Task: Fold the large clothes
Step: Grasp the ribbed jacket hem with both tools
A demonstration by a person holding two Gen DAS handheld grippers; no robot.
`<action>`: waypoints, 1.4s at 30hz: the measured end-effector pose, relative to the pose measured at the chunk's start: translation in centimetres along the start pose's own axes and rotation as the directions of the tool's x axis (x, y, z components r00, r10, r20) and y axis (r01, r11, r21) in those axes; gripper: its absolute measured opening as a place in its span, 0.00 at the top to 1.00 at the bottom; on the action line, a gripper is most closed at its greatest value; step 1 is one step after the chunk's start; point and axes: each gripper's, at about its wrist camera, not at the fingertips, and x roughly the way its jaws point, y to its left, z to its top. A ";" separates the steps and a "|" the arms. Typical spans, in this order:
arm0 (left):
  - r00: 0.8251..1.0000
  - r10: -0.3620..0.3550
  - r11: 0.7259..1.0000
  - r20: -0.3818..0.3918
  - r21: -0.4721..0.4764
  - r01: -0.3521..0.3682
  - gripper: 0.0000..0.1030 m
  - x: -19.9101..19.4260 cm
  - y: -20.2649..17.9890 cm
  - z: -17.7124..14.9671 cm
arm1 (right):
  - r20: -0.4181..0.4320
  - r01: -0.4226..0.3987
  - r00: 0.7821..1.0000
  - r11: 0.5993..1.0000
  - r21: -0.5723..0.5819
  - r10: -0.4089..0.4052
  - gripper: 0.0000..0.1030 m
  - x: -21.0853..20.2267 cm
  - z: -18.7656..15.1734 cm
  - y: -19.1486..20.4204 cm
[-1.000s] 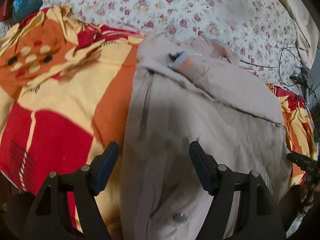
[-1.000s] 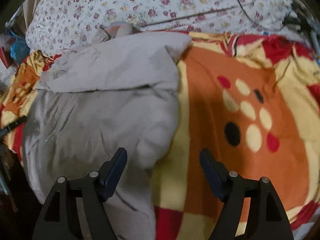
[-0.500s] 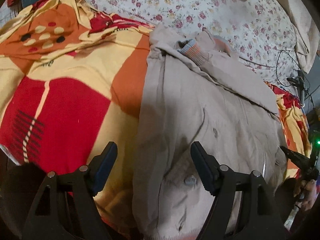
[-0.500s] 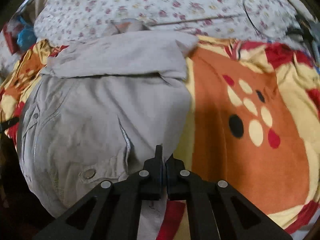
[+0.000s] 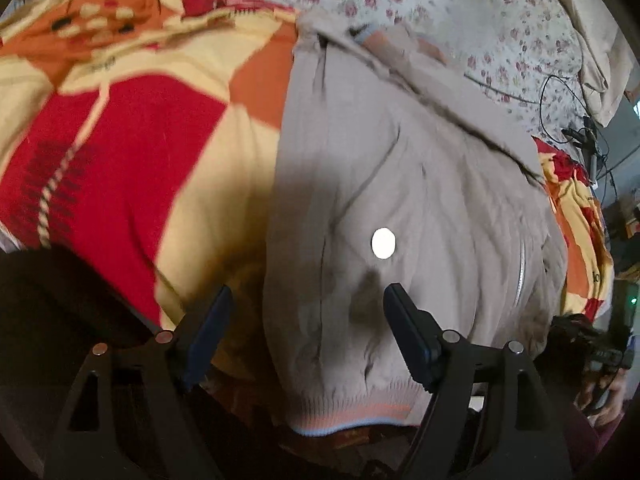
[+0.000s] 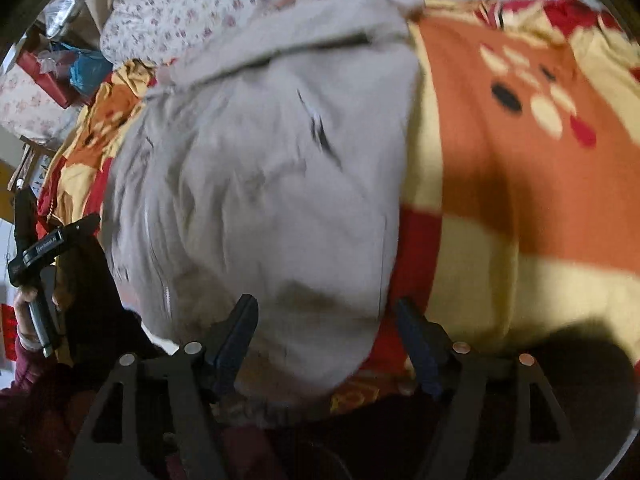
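Observation:
A large beige jacket (image 5: pixel 400 184) lies on a red, orange and yellow blanket (image 5: pixel 140 140), sleeves folded in, ribbed hem (image 5: pixel 352 412) hanging at the near edge. My left gripper (image 5: pixel 308 312) is open, its fingers straddling the jacket's left hem side. In the right wrist view the jacket (image 6: pixel 260 184) fills the middle-left. My right gripper (image 6: pixel 324 320) is open over the jacket's near right corner, holding nothing. The left gripper also shows in the right wrist view (image 6: pixel 48 244), held in a hand.
A floral sheet (image 5: pixel 440 4) covers the bed beyond the blanket (image 6: pixel 520 184). Black cables (image 5: pixel 568 112) lie at the right. Bags and boxes (image 6: pixel 76 68) sit off the bed's far left. The bed's near edge drops into dark shadow.
My right gripper, shut half a second ago, has opened. Both grippers have pulled back toward the hem and the bed's near edge; the jacket's lower part now lies flatter.

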 end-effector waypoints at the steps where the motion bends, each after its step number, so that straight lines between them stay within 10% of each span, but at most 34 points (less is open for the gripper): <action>1: 1.000 -0.003 1.000 -0.004 -0.001 0.003 0.25 0.1 0.0 -0.2 | -0.009 -0.019 1.000 1.000 0.003 0.019 0.29 0.4 -0.4 0.0; 42: 0.995 0.047 0.999 -0.083 0.019 -0.046 0.24 2.0 -1.3 -3.1 | -0.102 -0.054 0.994 0.989 -0.137 0.040 0.21 3.6 -1.2 4.1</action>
